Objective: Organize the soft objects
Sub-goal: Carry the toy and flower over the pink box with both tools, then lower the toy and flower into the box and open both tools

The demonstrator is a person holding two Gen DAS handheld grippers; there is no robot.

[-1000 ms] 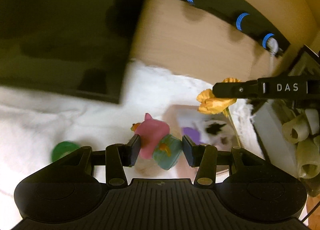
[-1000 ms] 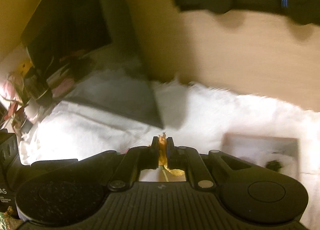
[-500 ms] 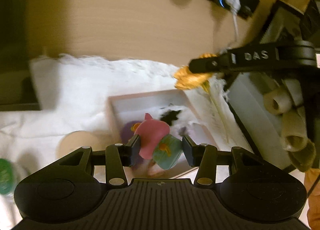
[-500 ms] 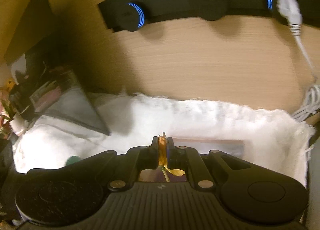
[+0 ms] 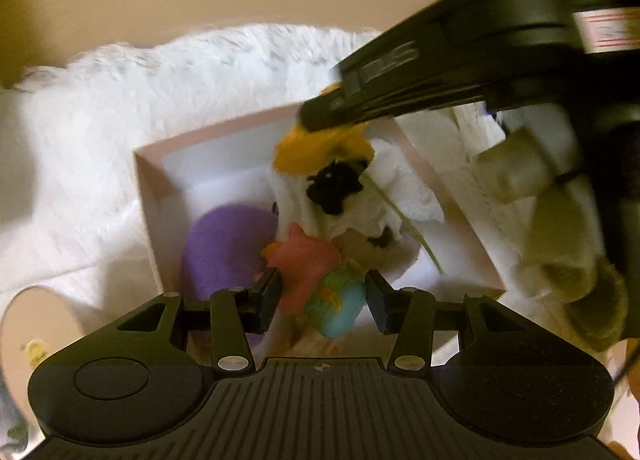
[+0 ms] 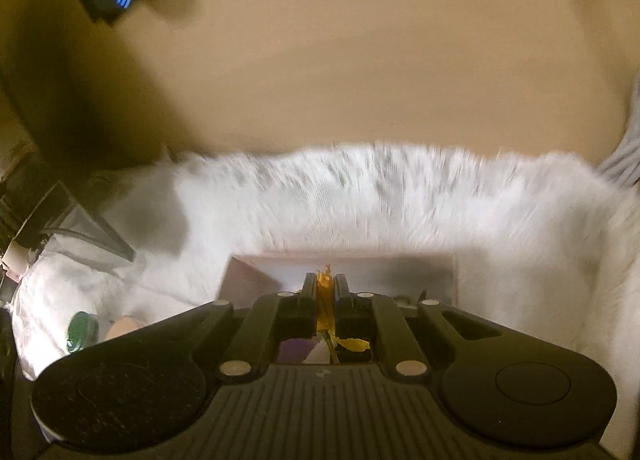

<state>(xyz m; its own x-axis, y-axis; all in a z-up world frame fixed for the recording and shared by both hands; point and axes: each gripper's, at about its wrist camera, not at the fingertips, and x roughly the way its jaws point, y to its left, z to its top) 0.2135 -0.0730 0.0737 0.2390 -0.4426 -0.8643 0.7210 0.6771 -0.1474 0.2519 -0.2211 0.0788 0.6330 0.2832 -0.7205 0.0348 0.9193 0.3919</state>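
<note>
Softness is the main thing here: both grippers carry light, squashy items over the pink box (image 5: 154, 196), which lies on the white fluffy blanket (image 5: 120, 100). The left gripper (image 5: 320, 298) has its jaws set wide around a pink plush toy (image 5: 304, 264) and a small blue-green plush (image 5: 338, 306); the left pad touches the pink one, while the right pad seems just beside the blue-green one, so I judge the hold as light and cannot say it is firm. Both toys hang above the near part of the box. Inside it lie a purple soft ball (image 5: 224, 244) on the left and a white plush with black patches (image 5: 352, 196) toward the far right. The right gripper (image 6: 325, 300) is clenched on the thin stem of a yellow fabric flower (image 5: 320, 148), which in the left view hangs over the far side of the box, above the white plush. Such a flower weighs almost nothing and bends easily, so the stem near the bloom is the sensible place to pinch it; the petals would crumple. The plush toys will compress and spring back, so I would take them across the fat middle of the body, not by an ear or a fin, as they may slip out when squeezed at an edge. None of this is fragile, and a short drop into the box should do no harm
</note>
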